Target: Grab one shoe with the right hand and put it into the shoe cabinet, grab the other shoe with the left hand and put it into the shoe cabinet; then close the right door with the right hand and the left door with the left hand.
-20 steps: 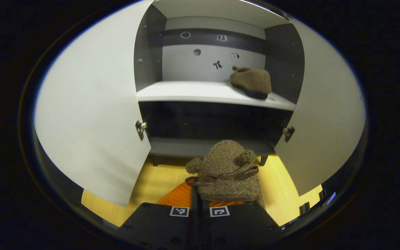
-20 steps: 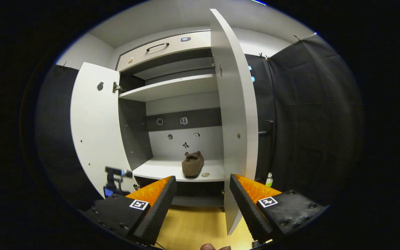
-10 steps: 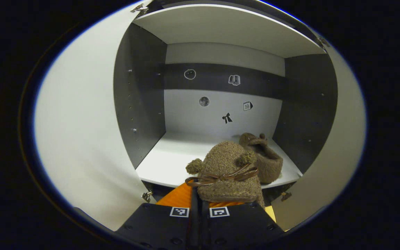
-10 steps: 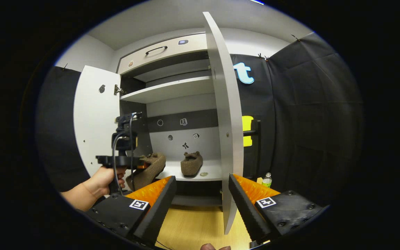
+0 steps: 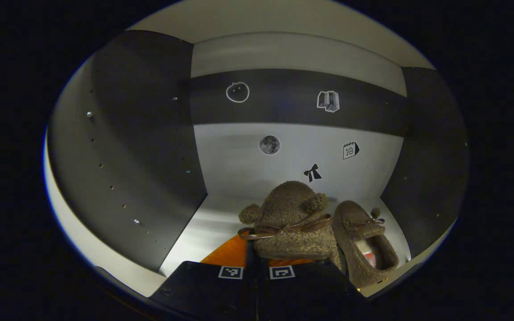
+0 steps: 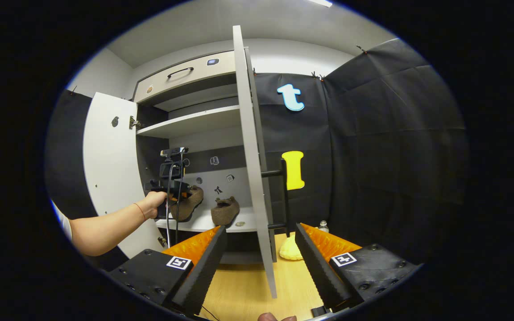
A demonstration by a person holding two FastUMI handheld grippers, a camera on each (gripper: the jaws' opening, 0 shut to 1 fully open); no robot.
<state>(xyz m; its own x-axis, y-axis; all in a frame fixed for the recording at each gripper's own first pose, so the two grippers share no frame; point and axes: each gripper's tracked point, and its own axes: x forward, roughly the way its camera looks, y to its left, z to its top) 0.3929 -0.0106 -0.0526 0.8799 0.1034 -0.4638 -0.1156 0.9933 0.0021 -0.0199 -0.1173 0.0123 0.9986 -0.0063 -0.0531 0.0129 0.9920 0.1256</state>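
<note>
Shelf (image 5: 221, 218) pale inside cabinet (image 6: 185, 129), two doors open, two shoes: my left gripper (image 5: 257, 263) clamps one shoe (image 5: 290, 223), second shoe (image 5: 364, 240) at three o'clock, my right gripper (image 6: 259, 263) agape.

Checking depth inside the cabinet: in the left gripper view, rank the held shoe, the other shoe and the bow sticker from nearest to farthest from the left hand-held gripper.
1. Held shoe, clamped in the left hand-held gripper.
2. Other shoe, on the shelf to its right.
3. Bow sticker, on the back wall.

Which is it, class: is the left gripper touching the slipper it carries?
Touching. The left gripper view shows the left gripper shut on the slipper.
</note>
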